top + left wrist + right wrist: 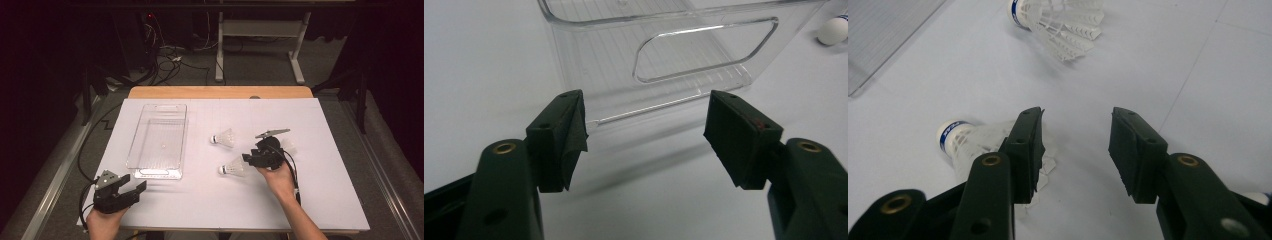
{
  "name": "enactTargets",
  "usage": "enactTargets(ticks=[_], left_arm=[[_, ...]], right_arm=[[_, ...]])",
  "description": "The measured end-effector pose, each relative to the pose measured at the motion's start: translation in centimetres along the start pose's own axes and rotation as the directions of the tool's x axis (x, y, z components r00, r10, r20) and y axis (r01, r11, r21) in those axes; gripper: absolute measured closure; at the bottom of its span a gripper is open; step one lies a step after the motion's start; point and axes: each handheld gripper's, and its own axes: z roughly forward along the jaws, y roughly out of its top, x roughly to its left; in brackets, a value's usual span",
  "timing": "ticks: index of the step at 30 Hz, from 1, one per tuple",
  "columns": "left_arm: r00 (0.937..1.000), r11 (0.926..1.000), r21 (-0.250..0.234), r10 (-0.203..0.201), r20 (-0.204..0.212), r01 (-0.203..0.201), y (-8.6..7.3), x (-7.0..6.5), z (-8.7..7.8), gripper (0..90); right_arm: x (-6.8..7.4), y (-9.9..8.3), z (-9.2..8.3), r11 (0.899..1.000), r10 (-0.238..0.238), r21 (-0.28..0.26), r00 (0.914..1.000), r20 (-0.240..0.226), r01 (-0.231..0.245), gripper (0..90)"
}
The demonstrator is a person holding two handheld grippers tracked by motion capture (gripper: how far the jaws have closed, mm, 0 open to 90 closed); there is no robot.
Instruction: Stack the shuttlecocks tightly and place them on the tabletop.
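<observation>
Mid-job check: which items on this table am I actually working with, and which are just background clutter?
In the job:
- near shuttlecock, beside the right gripper, whose jaws are open, nothing between them
- far shuttlecock
- clear bin, probably the drop-off
- left gripper, open, idle by the bin

Just lying about:
- cables on the floor
- desk frame behind the table

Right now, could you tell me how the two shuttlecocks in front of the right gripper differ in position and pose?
The near shuttlecock lies right beside the right gripper, partly hidden behind one jaw; the far shuttlecock lies apart, nearer the table's far edge and untouched. The near one's skirt sits by the jaw, the far one's is fully visible. Both are white, lying on their sides, corks toward the clear bin.
</observation>
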Motion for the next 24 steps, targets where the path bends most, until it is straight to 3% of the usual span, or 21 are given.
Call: enactTargets(ticks=[8,24], left_arm=[[1.0000,1.0000,0.002,-0.005,-0.006,0.005,0.0,0.0,0.2,33.7],[1.0000,1.0000,0.005,-0.003,-0.009,0.003,0.1,0.0,0.2,33.7]], right_arm=[[0.3,-0.3,0.1,1.000,-0.012,-0.006,0.9997,-0.021,0.012,56.6],[0.5,-1.9,-2.6,0.998,-0.015,-0.069,0.9994,-0.030,0.013,56.2]])
